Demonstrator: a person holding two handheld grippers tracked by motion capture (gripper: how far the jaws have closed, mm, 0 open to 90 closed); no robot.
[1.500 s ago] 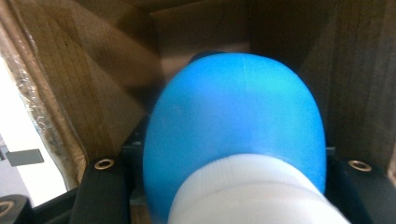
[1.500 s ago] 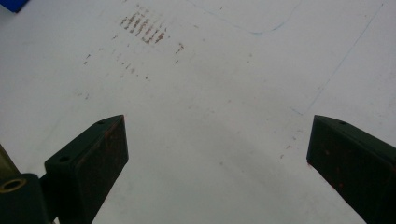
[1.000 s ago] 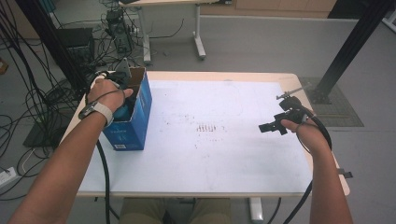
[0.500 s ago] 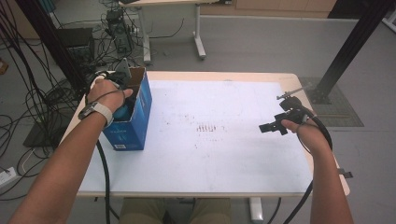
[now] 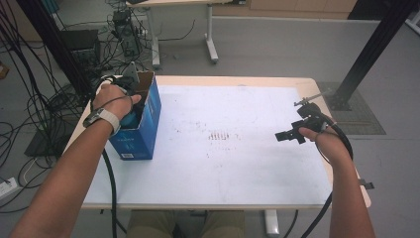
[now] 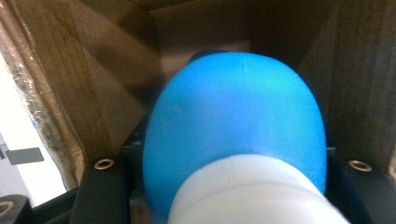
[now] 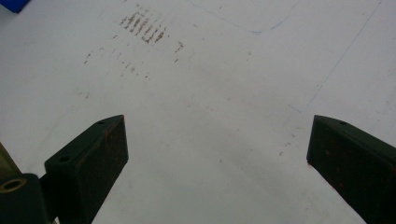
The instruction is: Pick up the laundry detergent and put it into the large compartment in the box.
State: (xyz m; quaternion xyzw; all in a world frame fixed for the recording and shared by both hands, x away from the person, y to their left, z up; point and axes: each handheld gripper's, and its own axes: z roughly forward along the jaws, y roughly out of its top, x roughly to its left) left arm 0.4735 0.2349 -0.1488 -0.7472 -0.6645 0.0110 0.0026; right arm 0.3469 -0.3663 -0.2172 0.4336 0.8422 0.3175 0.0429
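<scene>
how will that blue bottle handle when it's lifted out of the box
The bottle looks smooth and rounded, so it may slip or twist between the jaws. It is probably light plastic. Its sides sit close to the box walls, so it could snag.

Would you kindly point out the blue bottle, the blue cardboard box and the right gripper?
blue bottle (image 6: 233,116), left gripper view, on its rounded blue body.
blue cardboard box (image 5: 144,131), high view, on its blue side wall.
right gripper (image 7: 217,163), right gripper view, midway between its open jaws.

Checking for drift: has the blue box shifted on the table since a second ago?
No. The blue box sits at the same spot by the table's left edge, with the left gripper inside it.
</scene>
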